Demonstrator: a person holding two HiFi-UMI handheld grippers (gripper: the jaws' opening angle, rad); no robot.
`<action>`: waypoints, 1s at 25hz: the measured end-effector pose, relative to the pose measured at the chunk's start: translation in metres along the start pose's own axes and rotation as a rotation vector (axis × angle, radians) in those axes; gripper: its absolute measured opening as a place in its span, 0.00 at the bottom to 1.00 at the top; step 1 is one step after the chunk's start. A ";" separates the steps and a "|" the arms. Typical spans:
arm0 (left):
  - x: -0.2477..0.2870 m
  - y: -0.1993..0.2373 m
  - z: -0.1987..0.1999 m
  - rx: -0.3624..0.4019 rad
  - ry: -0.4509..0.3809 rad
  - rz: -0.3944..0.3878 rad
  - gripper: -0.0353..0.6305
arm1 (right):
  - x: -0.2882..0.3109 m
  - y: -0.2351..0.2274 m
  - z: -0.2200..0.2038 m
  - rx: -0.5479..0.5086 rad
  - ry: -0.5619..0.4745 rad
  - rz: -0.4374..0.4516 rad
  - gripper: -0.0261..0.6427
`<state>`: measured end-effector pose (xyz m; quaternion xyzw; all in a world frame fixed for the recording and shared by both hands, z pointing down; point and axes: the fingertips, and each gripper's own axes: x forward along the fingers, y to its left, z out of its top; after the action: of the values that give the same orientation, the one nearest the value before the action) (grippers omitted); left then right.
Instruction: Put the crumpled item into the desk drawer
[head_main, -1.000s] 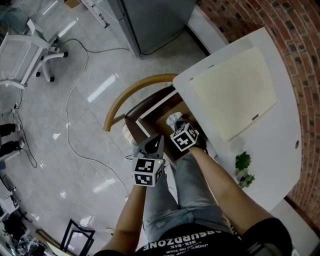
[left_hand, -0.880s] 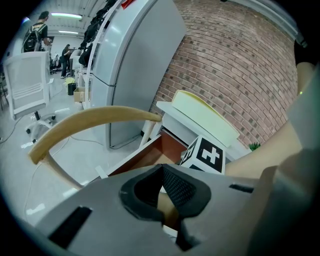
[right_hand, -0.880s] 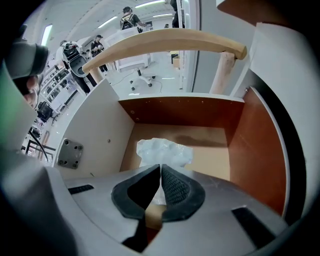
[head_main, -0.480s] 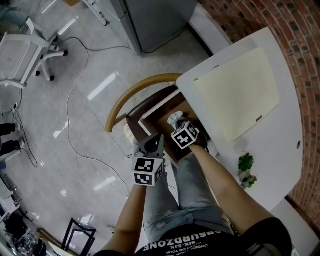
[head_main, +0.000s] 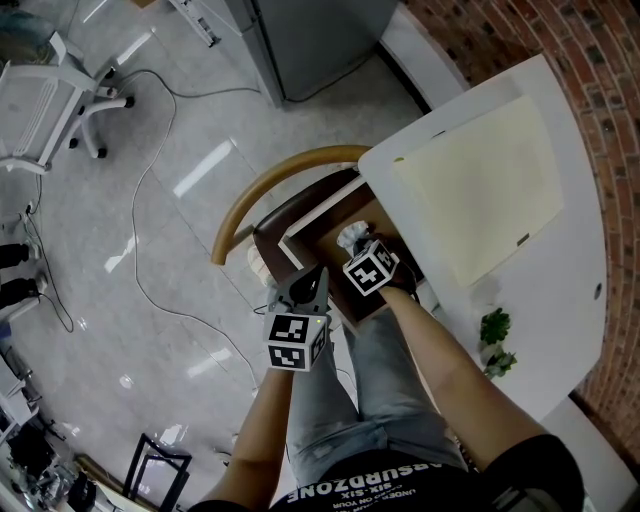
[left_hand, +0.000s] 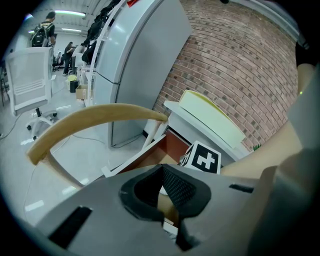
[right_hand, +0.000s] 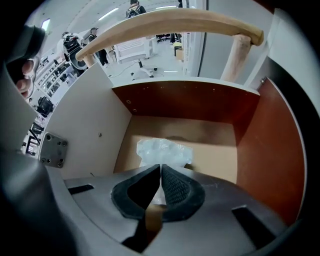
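The crumpled item (right_hand: 162, 151), a white wad of thin wrap, lies low in the open desk drawer (right_hand: 185, 102) with its near end between my right gripper's jaws. My right gripper (right_hand: 160, 167) is shut on it. From the head view the wad (head_main: 349, 236) shows just beyond the right gripper (head_main: 356, 250), inside the brown drawer (head_main: 312, 214) pulled out from under the white desk (head_main: 560, 290). My left gripper (head_main: 317, 274) hovers at the drawer's near left corner, shut and empty; its own view shows its jaws (left_hand: 162, 168) together.
A curved wooden chair back (head_main: 270, 180) arcs just past the drawer's far side. On the desk lie a cream pad (head_main: 475, 185) and a small green plant (head_main: 492, 340). A grey cabinet (head_main: 300, 40), an office chair (head_main: 50, 100) and a floor cable stand further off.
Almost nothing: the right gripper stays in the drawer with the wad, and the left gripper holds its place. Only the view has drifted slightly.
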<state>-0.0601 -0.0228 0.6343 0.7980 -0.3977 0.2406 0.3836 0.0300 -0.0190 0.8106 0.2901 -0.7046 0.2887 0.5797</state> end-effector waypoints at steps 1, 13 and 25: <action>0.001 0.000 0.000 -0.001 0.001 0.000 0.06 | 0.001 0.000 0.000 -0.004 0.004 -0.001 0.05; 0.007 0.005 0.000 -0.013 0.009 -0.001 0.06 | 0.008 0.001 0.002 0.000 0.015 0.022 0.05; 0.014 0.012 -0.002 -0.030 0.008 0.006 0.06 | 0.027 0.003 0.000 -0.065 0.030 0.025 0.05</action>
<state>-0.0618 -0.0325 0.6502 0.7899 -0.4021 0.2390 0.3966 0.0235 -0.0186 0.8366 0.2579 -0.7083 0.2772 0.5958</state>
